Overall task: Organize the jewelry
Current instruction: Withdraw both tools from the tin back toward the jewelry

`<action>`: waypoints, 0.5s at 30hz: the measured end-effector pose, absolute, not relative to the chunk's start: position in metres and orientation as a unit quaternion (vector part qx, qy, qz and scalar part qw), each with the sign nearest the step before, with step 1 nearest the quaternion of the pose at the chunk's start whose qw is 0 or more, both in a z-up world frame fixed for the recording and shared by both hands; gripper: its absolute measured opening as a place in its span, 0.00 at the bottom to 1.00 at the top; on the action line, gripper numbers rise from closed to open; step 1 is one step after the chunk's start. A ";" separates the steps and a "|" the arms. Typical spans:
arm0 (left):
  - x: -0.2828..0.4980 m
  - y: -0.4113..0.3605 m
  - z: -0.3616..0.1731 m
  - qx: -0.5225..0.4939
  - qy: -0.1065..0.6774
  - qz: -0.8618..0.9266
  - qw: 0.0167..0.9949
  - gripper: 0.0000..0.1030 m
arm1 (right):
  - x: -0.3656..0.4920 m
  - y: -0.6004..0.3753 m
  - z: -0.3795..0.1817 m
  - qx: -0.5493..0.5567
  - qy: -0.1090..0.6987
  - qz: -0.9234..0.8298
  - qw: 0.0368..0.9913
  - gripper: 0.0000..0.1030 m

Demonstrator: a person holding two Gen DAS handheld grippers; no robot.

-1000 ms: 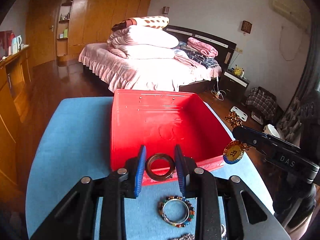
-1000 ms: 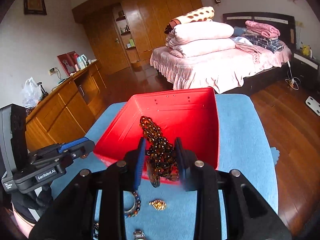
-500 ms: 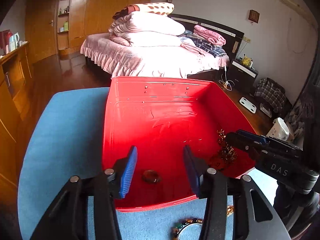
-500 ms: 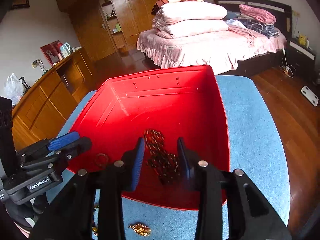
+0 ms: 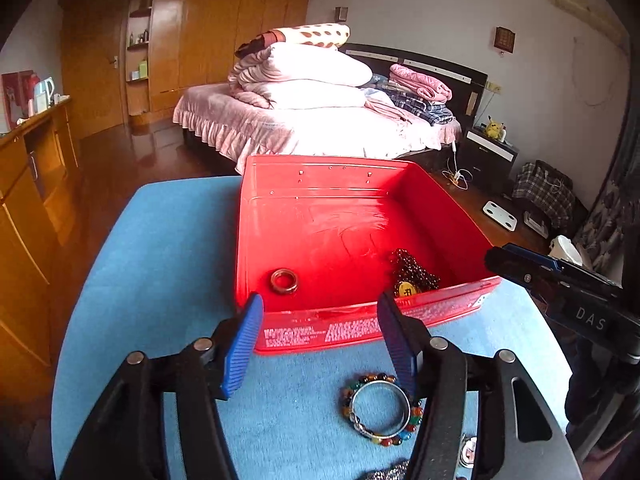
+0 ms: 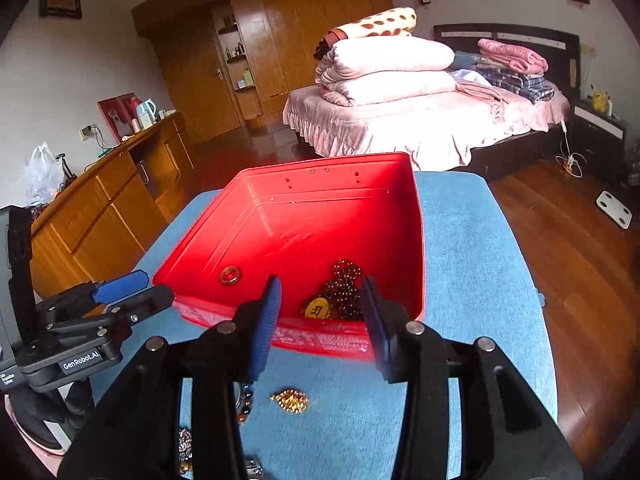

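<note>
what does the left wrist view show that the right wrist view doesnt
Only the left wrist view shows the whole beaded bracelet with the silver bangle lying on it.
Only the right wrist view shows the small gold piece on the blue cloth.
Both show the red box holding the brown ring and the dark bead necklace with its yellow pendant.

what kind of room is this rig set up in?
A home bedroom, most likely: a made bed with stacked quilts, a wooden wardrobe wall, and a nightstand. Work happens on a blue-covered table.
</note>
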State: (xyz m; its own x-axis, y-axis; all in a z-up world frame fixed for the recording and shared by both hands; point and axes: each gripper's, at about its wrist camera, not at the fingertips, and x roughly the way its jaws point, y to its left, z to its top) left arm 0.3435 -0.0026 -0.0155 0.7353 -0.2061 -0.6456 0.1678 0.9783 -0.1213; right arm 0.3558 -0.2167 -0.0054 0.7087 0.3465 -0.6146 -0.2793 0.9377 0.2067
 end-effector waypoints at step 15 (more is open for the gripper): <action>0.296 0.004 -0.046 -0.037 0.370 -0.090 0.924 0.57 | 0.302 -0.208 -0.028 0.027 0.361 0.181 0.914 0.39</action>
State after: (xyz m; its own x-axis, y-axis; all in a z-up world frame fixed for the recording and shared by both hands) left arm 0.2960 0.0037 -0.0459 0.7106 -0.1931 -0.6766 0.1386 0.9812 -0.1345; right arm 0.3024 -0.2084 -0.0278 0.6735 0.3505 -0.6508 -0.3117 0.9330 0.1800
